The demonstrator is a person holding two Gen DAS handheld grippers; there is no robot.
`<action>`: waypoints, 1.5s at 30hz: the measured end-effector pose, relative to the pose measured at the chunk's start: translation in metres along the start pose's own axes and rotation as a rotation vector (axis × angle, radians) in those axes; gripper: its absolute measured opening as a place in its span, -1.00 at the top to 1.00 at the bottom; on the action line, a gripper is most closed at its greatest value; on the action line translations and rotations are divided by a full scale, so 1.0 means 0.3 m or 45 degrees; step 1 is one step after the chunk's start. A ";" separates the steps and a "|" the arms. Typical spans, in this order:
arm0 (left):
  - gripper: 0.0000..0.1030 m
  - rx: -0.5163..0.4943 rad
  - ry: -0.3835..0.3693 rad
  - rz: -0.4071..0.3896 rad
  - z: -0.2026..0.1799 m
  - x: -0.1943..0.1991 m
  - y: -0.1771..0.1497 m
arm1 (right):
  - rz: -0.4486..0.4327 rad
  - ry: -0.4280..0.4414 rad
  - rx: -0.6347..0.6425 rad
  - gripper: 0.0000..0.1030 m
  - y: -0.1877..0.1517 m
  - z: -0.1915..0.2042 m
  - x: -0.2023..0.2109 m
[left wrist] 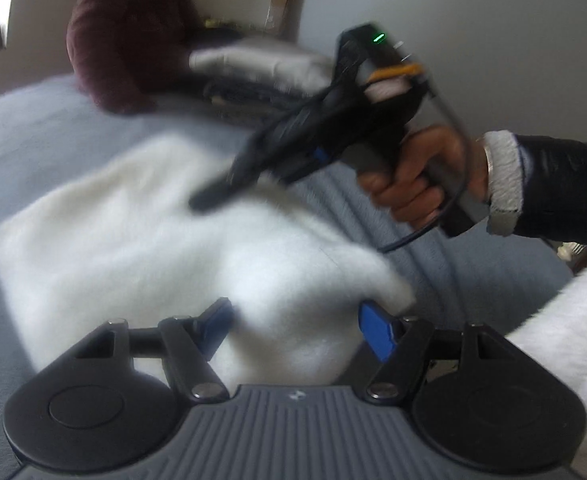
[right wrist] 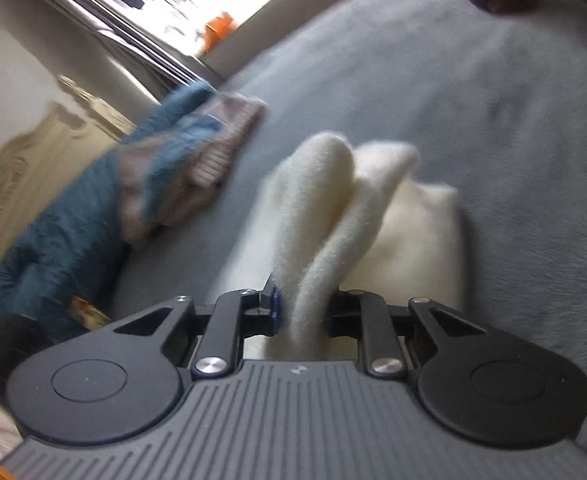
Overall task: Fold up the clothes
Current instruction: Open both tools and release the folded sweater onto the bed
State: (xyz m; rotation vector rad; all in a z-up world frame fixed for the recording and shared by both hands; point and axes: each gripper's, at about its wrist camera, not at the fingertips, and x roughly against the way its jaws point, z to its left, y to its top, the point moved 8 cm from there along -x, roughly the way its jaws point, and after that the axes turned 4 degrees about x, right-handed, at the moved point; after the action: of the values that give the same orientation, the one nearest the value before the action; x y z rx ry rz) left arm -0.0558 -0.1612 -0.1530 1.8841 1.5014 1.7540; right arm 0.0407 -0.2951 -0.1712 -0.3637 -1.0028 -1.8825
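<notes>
A fluffy white garment point(left wrist: 165, 240) lies spread on the grey bedcover point(left wrist: 21, 140). My left gripper point(left wrist: 297, 328) hangs low over its near edge. The blue pads point(left wrist: 375, 332) stand wide apart and press on nothing. In the left wrist view a hand point(left wrist: 417, 184) holds my right gripper point(left wrist: 205, 200) over the far side of the garment. In the right wrist view my right gripper point(right wrist: 303, 304) is shut on a raised fold of the white garment point(right wrist: 333, 200). The fold stands up in two thick lobes between the fingers, and the rest lies flat behind.
A maroon garment point(left wrist: 125, 32) and a folded stack of clothes point(left wrist: 253, 68) sit at the far side of the bed. A teal jacket point(right wrist: 65, 232) with a pinkish knit point(right wrist: 221, 148) on it lies to the left, by a wooden headboard point(right wrist: 9, 172).
</notes>
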 end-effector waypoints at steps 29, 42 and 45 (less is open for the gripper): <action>-0.53 0.125 0.106 -0.216 0.103 0.287 -0.001 | 0.004 -0.068 0.144 0.03 -0.200 0.141 0.229; -0.53 0.220 0.251 -0.002 0.172 0.318 -0.266 | 0.134 -0.088 0.139 0.01 -0.240 0.186 0.202; -0.53 0.165 0.269 0.019 0.146 0.256 -0.282 | 0.197 -0.140 0.167 -0.02 -0.263 0.191 0.159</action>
State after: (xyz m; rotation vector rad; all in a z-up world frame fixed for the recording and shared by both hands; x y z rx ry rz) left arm -0.0802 -0.0432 -0.1739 1.8189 1.7160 1.9602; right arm -0.0594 -0.2620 -0.1448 -0.4575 -1.1328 -1.6635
